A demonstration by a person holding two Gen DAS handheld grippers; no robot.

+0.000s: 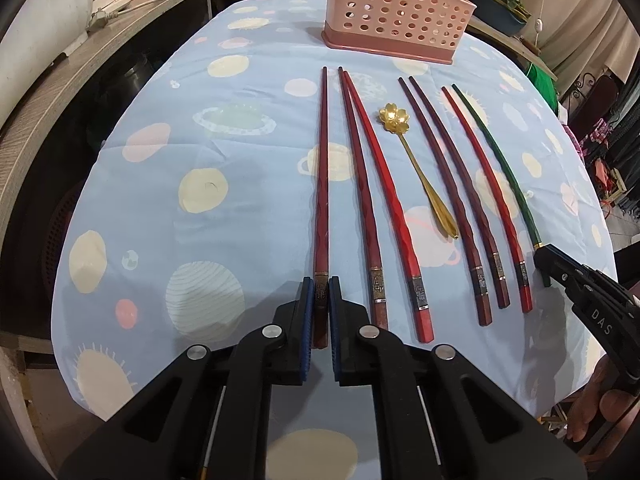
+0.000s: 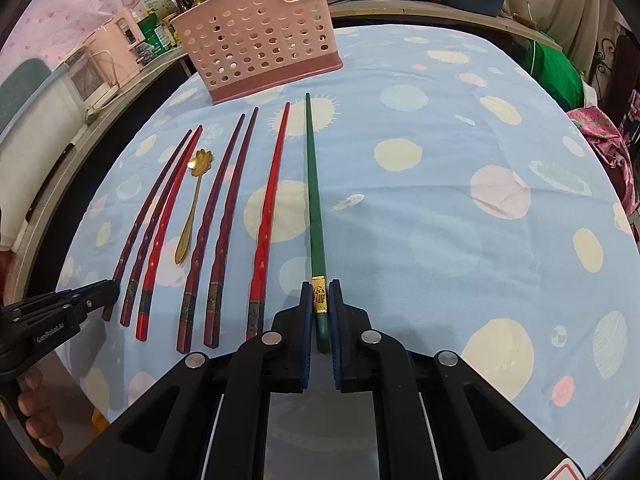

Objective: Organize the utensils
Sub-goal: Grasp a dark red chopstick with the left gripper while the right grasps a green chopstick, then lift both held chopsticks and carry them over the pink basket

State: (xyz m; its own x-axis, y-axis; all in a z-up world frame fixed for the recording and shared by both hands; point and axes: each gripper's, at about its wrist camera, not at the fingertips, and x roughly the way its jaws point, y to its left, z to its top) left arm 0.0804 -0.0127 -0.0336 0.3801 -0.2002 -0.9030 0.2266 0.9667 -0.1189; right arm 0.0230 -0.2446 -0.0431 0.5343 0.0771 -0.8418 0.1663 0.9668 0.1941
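Several chopsticks lie side by side on the blue planet-print cloth, with a gold flower spoon among them. My left gripper is shut on the thick end of the leftmost dark red chopstick, pads pressed on its banded part. At the row's other end, my right gripper is shut on the green chopstick at its gold band. Each gripper also shows in the other's view: the right gripper and the left gripper. A pink perforated utensil basket stands upright beyond the tips.
A wooden counter with a cable and boxes curves along the left of the table. Plants, a green bag and pink cloth sit off the right edge. A person's fingers hold the left gripper's handle. Open cloth lies right of the green chopstick.
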